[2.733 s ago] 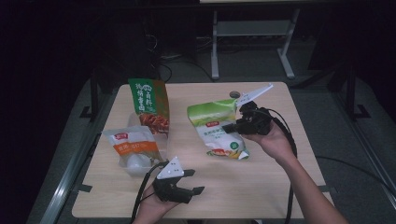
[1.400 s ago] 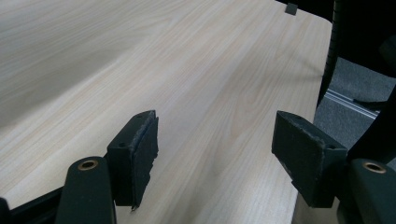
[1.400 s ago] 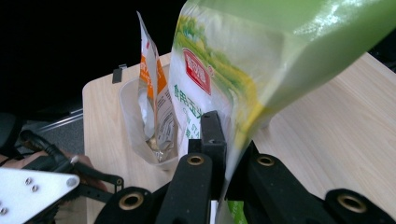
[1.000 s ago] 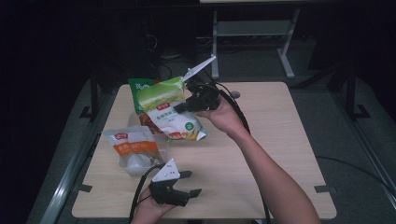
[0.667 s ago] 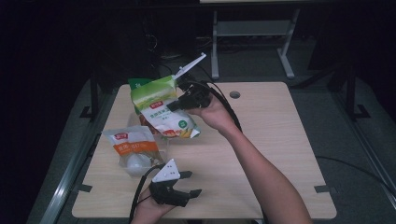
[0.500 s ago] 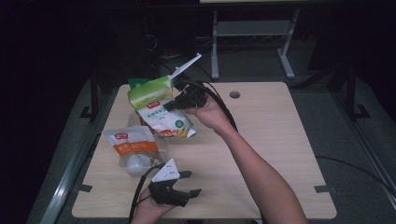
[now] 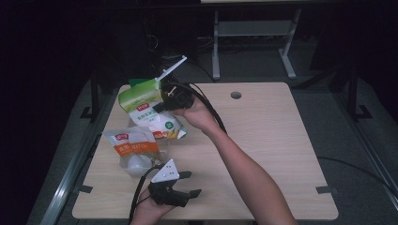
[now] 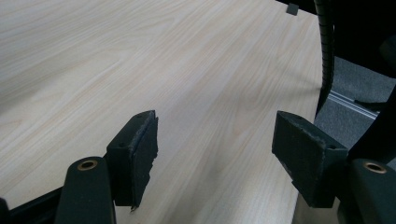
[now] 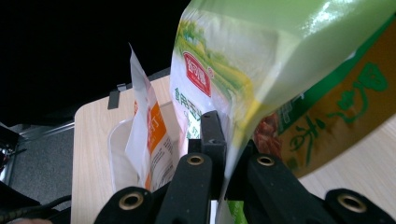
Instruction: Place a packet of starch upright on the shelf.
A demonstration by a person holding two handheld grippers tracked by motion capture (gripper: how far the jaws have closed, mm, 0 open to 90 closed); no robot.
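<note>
Since the earliest frame the light green bag (image 7: 141, 99) has been carried from the right half of the table (image 7: 263, 140) across to its far left, over the spot where the dark green and brown bag (image 9: 336, 126) lay. The left gripper (image 7: 185, 185) has been kept in place near the front edge.

Orange-and-white bag (image 7: 133, 147): lying flat on the table, clear lower part, pale rounded contents seen through it; what they are cannot be told in this dim light. Contents of the light green bag are not visible through its printed film.

Right gripper (image 7: 162, 104): jaws pressed together on an edge of the light green bag, which is held clear of the table, tilted, its lower end just above the orange-and-white bag's far corner. In the right gripper view the film is seen pinched between the two black jaws.

Left gripper: jaws held well apart, only bare table between them.
</note>
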